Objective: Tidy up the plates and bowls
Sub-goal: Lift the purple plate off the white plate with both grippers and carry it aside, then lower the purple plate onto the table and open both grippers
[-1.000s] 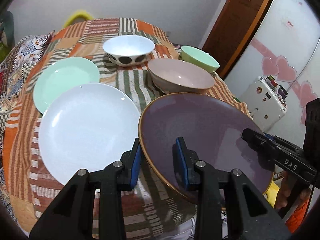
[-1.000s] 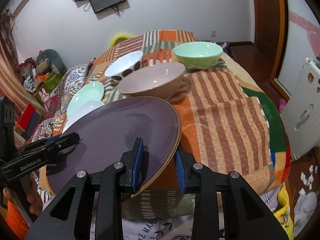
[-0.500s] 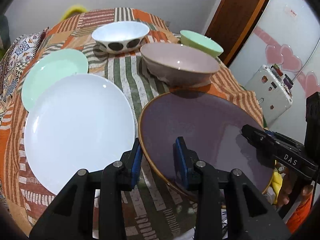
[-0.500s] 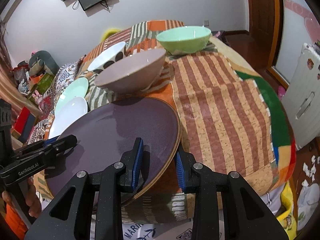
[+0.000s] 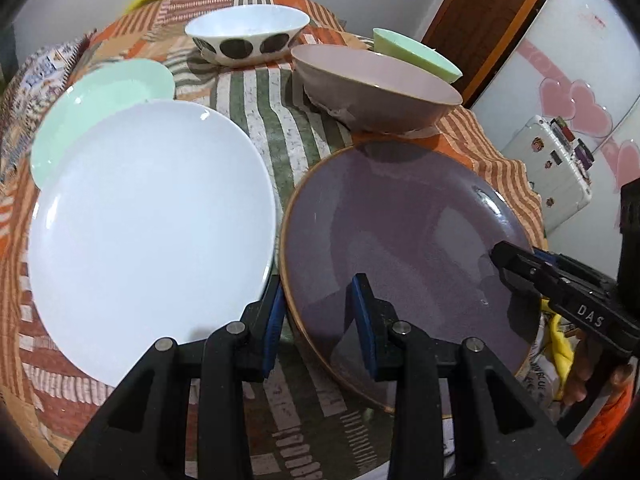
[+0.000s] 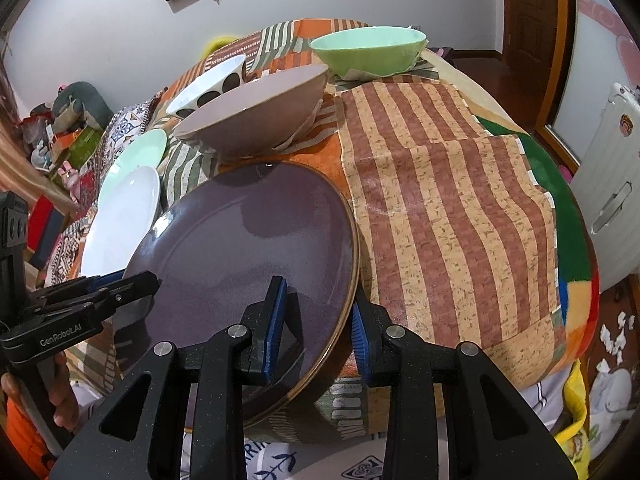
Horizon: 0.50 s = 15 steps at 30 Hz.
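A large purple plate (image 5: 404, 240) with a brown rim is held between both grippers just above the table's near edge. My left gripper (image 5: 320, 320) is shut on its left rim. My right gripper (image 6: 316, 320) is shut on its right rim; the plate also shows in the right wrist view (image 6: 248, 248). A white plate (image 5: 148, 220) lies to its left, partly over a mint plate (image 5: 100, 104). Behind stand a mauve bowl (image 5: 376, 84), a white bowl with black dots (image 5: 248, 36) and a mint bowl (image 5: 412, 52).
The table carries a striped patchwork cloth (image 6: 452, 208) with a bare stretch to the right of the purple plate. A white fridge (image 5: 548, 156) and a wooden door (image 5: 488, 12) stand beyond the table's right side.
Both grippers and the purple plate have moved lower and forward over the table, closer to the mauve bowl. Both grips are unchanged.
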Available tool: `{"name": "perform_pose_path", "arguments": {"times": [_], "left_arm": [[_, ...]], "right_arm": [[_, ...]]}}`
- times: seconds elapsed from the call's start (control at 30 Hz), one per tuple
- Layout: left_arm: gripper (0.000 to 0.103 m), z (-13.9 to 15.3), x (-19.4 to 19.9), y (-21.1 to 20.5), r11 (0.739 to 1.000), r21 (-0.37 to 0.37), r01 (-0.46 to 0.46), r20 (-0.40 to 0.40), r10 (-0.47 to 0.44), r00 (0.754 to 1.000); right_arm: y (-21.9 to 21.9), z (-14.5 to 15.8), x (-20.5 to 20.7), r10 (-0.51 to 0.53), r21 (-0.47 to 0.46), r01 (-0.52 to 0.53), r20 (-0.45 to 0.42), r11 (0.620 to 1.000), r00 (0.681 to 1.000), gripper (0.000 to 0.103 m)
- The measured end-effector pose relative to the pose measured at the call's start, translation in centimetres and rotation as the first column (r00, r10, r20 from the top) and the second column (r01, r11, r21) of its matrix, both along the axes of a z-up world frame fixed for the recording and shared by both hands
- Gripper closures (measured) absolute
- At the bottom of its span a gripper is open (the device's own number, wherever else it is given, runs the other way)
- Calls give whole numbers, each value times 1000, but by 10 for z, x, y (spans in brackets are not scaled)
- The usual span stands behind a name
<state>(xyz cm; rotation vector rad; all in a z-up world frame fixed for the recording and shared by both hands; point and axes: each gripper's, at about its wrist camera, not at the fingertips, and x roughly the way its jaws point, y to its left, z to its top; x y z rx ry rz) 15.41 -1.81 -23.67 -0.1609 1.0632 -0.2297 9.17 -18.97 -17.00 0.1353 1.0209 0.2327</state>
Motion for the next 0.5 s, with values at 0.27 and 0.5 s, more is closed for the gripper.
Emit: {"name": "perform_pose_path", "arguments": {"times": [0.27,0.5], "left_arm": [[70,31,-11,7,1000,13,-10,113,9,994],[69,55,-22,24,998,14,-54,168,50,984]], "right_arm": [[-1,12,0,-2,-55,2,1,998,1000,73],[1,39,-5,-3,-63,7,66,998,998,64]]}}
